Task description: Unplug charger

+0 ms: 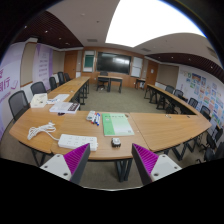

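Observation:
My gripper (110,165) is open and empty, its magenta pads (76,160) wide apart, held off the near end of a wooden table (150,128). On the table's near edge just ahead of the fingers lies a flat white block that looks like a power strip (78,141). A small dark object (116,142), possibly the charger, sits to its right; I cannot tell if it is plugged in. A white coiled cable (40,130) lies further left. Nothing stands between the fingers.
A green sheet (118,124) and small items (95,117) lie on the table beyond. The tables form a U with black chairs (17,103) around it. A screen (112,62) hangs on the far wall. Carpeted floor lies below the fingers.

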A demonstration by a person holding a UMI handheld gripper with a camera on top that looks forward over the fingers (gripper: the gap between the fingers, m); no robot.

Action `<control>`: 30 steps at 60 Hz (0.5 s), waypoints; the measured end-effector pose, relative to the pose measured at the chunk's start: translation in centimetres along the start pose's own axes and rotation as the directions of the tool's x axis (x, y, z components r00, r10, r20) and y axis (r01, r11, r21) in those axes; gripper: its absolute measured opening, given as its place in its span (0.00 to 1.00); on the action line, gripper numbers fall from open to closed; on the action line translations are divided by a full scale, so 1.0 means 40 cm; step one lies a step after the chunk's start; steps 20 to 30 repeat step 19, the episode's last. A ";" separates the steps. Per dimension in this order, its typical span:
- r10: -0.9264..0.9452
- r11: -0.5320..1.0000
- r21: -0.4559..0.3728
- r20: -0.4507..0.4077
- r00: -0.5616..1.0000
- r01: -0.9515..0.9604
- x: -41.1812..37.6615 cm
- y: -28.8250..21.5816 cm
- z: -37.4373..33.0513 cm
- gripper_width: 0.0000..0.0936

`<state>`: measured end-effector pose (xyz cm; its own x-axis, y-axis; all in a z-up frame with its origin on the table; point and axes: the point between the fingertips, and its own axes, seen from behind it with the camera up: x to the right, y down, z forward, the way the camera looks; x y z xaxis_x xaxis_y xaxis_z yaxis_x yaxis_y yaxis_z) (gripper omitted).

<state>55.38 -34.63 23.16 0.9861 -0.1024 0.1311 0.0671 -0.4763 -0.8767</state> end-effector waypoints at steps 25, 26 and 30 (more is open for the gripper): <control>-0.007 1.000 0.002 0.011 1.000 0.007 -0.029 0.032 -0.110 0.91; -0.007 1.000 0.002 0.011 1.000 0.007 -0.029 0.032 -0.110 0.91; -0.007 1.000 0.002 0.011 1.000 0.007 -0.029 0.032 -0.110 0.91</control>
